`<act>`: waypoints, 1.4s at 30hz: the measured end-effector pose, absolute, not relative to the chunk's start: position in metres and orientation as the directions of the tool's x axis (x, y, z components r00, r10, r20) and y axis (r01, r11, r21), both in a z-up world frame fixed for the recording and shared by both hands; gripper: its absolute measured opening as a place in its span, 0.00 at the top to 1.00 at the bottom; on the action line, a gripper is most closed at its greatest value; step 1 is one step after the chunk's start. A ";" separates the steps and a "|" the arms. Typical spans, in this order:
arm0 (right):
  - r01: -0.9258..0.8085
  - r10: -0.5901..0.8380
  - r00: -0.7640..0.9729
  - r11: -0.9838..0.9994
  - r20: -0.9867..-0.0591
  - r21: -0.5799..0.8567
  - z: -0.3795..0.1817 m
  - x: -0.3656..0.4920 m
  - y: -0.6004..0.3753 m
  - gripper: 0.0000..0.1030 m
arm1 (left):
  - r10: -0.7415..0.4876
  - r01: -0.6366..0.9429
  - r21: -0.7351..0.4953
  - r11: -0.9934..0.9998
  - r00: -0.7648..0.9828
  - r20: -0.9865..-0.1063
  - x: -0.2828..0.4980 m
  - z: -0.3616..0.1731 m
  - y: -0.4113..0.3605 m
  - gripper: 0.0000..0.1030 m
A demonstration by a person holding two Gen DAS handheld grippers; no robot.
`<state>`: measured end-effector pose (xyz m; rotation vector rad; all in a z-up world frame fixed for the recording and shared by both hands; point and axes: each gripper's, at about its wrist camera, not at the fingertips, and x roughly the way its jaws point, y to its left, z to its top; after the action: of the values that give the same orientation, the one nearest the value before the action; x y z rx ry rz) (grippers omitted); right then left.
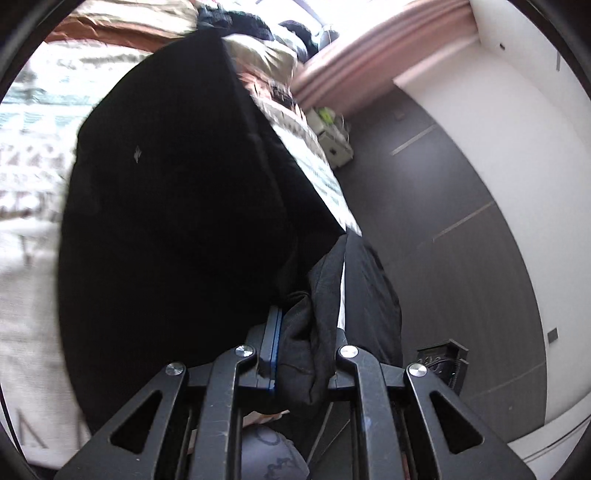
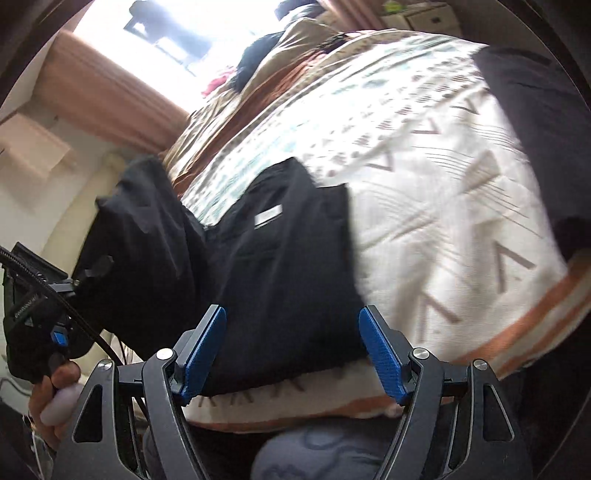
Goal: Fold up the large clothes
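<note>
One patterned bedspread (image 2: pixel 424 177), grey floor (image 1: pixel 443 229)

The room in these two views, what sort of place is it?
Most likely a bedroom at home: a bed with a patterned quilt, a curtain beside a bright window, and dark wood flooring.

A patterned white bedspread (image 2: pixel 424 177) covers the bed. Far behind it hang brown curtains (image 2: pixel 99 96). A dark wood floor (image 1: pixel 461 258) lies right.
</note>
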<state>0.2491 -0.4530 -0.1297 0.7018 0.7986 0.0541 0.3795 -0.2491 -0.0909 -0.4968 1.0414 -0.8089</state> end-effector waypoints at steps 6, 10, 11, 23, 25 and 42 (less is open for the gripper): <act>0.255 0.295 0.696 0.751 -0.654 0.610 -0.130 0.223 -0.476 0.29 | -0.749 0.326 -0.685 0.651 0.131 -0.649 0.386 -0.131 -0.296 0.69; 0.248 0.307 0.703 0.739 -0.641 0.627 -0.122 0.216 -0.481 0.29 | -0.819 0.306 -0.771 0.558 0.057 -0.571 0.384 -0.140 -0.291 0.39; 0.241 0.310 0.711 0.735 -0.631 0.634 -0.119 0.217 -0.480 0.28 | -0.825 0.311 -0.775 0.550 0.059 -0.562 0.384 -0.138 -0.288 0.35; 0.127 0.408 0.684 0.750 -0.605 0.649 -0.121 0.259 -0.444 0.27 | -0.730 0.213 -0.699 0.682 0.253 -0.635 0.389 -0.132 -0.186 0.29; 0.145 0.395 0.662 0.766 -0.637 0.626 -0.129 0.263 -0.439 0.27 | -0.698 0.179 -0.677 0.714 0.271 -0.663 0.387 -0.141 -0.170 0.29; 0.122 0.363 0.709 0.782 -0.605 0.611 -0.137 0.239 -0.454 0.94 | -0.607 0.110 -0.601 0.791 0.256 -0.752 0.380 -0.198 -0.159 0.29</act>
<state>0.2390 -0.4540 -0.1374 0.6760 0.7860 0.1455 0.3797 -0.1585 -0.1979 -0.4808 1.2244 -0.5128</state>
